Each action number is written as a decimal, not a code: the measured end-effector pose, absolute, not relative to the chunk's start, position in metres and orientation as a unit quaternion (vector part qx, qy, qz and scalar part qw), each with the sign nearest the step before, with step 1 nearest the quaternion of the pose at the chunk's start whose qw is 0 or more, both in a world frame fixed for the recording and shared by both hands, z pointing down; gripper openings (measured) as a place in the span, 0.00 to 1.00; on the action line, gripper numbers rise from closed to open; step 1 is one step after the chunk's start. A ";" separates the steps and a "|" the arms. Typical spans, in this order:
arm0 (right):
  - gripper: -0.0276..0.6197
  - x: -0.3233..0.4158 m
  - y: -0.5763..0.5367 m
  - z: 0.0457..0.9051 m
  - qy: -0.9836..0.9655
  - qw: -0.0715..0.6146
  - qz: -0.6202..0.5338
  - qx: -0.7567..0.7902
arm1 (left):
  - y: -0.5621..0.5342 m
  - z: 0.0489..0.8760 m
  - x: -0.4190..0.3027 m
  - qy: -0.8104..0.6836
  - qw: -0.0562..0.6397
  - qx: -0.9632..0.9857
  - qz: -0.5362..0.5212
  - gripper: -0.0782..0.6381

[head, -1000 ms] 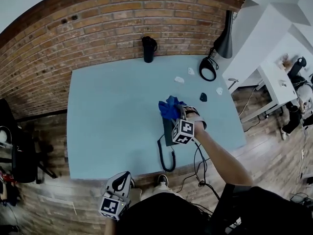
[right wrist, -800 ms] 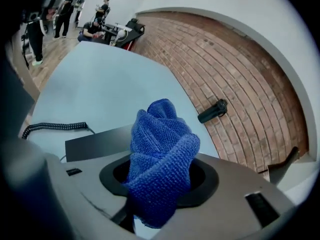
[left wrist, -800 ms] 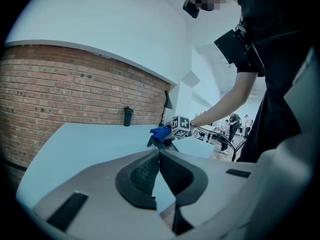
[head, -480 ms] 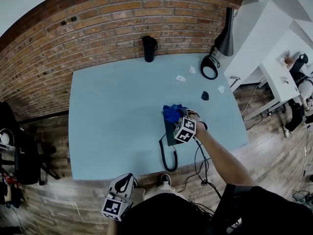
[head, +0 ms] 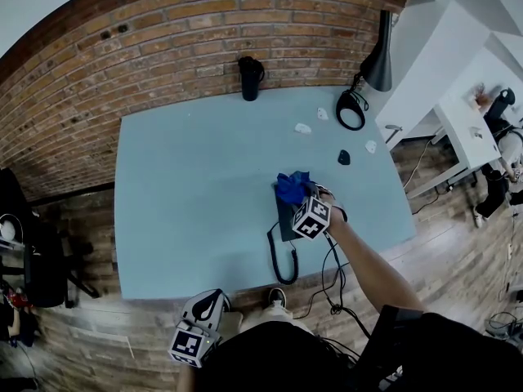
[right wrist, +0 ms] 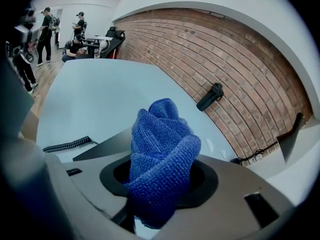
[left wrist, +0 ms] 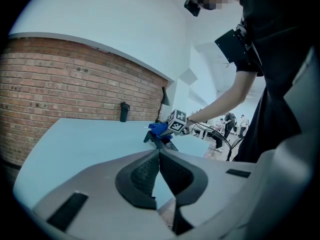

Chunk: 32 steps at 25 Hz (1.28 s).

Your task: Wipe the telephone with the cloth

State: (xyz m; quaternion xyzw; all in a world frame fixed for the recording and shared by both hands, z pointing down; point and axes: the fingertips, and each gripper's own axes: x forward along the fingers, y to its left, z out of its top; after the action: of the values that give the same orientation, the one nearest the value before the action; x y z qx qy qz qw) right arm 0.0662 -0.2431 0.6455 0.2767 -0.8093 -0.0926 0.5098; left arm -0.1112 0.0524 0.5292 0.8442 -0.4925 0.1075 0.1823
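Observation:
A dark telephone (head: 285, 221) lies on the light blue table (head: 188, 194) near its front edge, its coiled cord (head: 274, 260) looping toward me. My right gripper (head: 301, 199) is shut on a bunched blue cloth (head: 292, 188) and holds it over the telephone's far end. In the right gripper view the cloth (right wrist: 160, 154) fills the jaws, above the telephone's dark top (right wrist: 102, 145) and cord (right wrist: 67, 145). My left gripper (head: 200, 321) hangs below the table's front edge, shut and holding nothing (left wrist: 159, 159). From its view the cloth (left wrist: 158, 128) and telephone (left wrist: 162, 141) lie ahead.
A black bottle (head: 250, 78) stands at the table's far edge by the brick wall. A black lamp (head: 377, 55) with a ring base (head: 351, 113) is at the far right corner. Small white scraps (head: 303, 127) and a small black object (head: 344, 158) lie near it. Cables (head: 335, 284) hang off the front.
My right gripper has carried the cloth a little to the right and toward me along the telephone. The left gripper has stayed where it was.

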 end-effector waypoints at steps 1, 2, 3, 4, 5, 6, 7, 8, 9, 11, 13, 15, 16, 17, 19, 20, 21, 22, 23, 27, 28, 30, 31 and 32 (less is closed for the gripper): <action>0.36 0.066 -0.243 0.647 -0.810 0.509 -0.089 0.279 | 0.051 0.530 -0.111 -0.491 0.183 0.845 0.108 0.11; 0.36 0.067 -0.243 0.647 -0.809 0.509 -0.085 0.281 | 0.051 0.531 -0.111 -0.488 0.187 0.845 0.111 0.11; 0.36 0.067 -0.243 0.648 -0.809 0.509 -0.081 0.283 | 0.051 0.532 -0.110 -0.485 0.193 0.845 0.116 0.11; 0.36 0.068 -0.242 0.647 -0.809 0.509 -0.077 0.285 | 0.052 0.532 -0.109 -0.482 0.197 0.845 0.119 0.11; 0.36 0.068 -0.241 0.647 -0.808 0.508 -0.074 0.289 | 0.052 0.532 -0.108 -0.480 0.199 0.846 0.120 0.11; 0.35 0.069 -0.240 0.647 -0.808 0.507 -0.070 0.293 | 0.053 0.532 -0.107 -0.478 0.198 0.848 0.120 0.11; 0.35 0.069 -0.239 0.646 -0.808 0.504 -0.066 0.298 | 0.052 0.532 -0.107 -0.477 0.195 0.849 0.117 0.11; 0.35 0.070 -0.238 0.646 -0.807 0.502 -0.062 0.304 | 0.052 0.532 -0.107 -0.476 0.192 0.851 0.115 0.11; 0.35 0.070 -0.238 0.646 -0.807 0.499 -0.057 0.311 | 0.051 0.532 -0.107 -0.475 0.189 0.852 0.113 0.11; 0.35 0.071 -0.236 0.647 -0.805 0.495 -0.046 0.323 | 0.050 0.533 -0.107 -0.473 0.190 0.853 0.113 0.11; 0.35 0.072 -0.234 0.648 -0.806 0.488 -0.033 0.334 | 0.050 0.534 -0.105 -0.468 0.198 0.853 0.117 0.11; 0.35 0.074 -0.232 0.649 -0.807 0.479 -0.016 0.345 | 0.049 0.534 -0.103 -0.464 0.197 0.855 0.119 0.11; 0.35 0.074 -0.231 0.649 -0.807 0.475 -0.008 0.350 | 0.048 0.534 -0.103 -0.462 0.195 0.857 0.119 0.11; 0.35 0.075 -0.230 0.649 -0.808 0.471 -0.001 0.353 | 0.047 0.534 -0.103 -0.461 0.193 0.858 0.118 0.11; 0.35 0.076 -0.227 0.651 -0.810 0.464 0.015 0.359 | 0.047 0.535 -0.102 -0.459 0.193 0.859 0.117 0.11; 0.34 0.076 -0.225 0.652 -0.811 0.460 0.021 0.361 | 0.047 0.535 -0.101 -0.458 0.194 0.860 0.116 0.11; 0.34 0.076 -0.223 0.653 -0.811 0.459 0.023 0.362 | 0.047 0.535 -0.100 -0.457 0.195 0.860 0.117 0.11; 0.34 0.076 -0.221 0.654 -0.811 0.458 0.023 0.363 | 0.047 0.535 -0.100 -0.456 0.197 0.860 0.119 0.11; 0.34 0.076 -0.220 0.655 -0.811 0.457 0.023 0.364 | 0.048 0.535 -0.099 -0.455 0.198 0.860 0.120 0.11; 0.34 0.076 -0.218 0.655 -0.810 0.453 0.028 0.371 | 0.049 0.534 -0.099 -0.456 0.196 0.860 0.119 0.11; 0.34 0.075 -0.216 0.655 -0.811 0.451 0.031 0.371 | 0.049 0.534 -0.099 -0.457 0.195 0.860 0.118 0.11; 0.34 0.075 -0.211 0.657 -0.813 0.449 0.032 0.369 | 0.051 0.535 -0.099 -0.458 0.193 0.860 0.116 0.11; 0.35 0.074 -0.208 0.658 -0.813 0.449 0.032 0.369 | 0.051 0.535 -0.099 -0.458 0.192 0.860 0.115 0.11; 0.35 0.074 -0.205 0.659 -0.814 0.448 0.033 0.369 | 0.052 0.536 -0.099 -0.458 0.190 0.861 0.114 0.11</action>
State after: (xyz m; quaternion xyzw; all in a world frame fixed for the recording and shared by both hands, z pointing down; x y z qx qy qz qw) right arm 0.0739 -0.2051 0.6593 0.3694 -0.8137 0.0327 0.4477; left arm -0.0989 0.0516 0.5357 0.8606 -0.4583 0.1141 0.1904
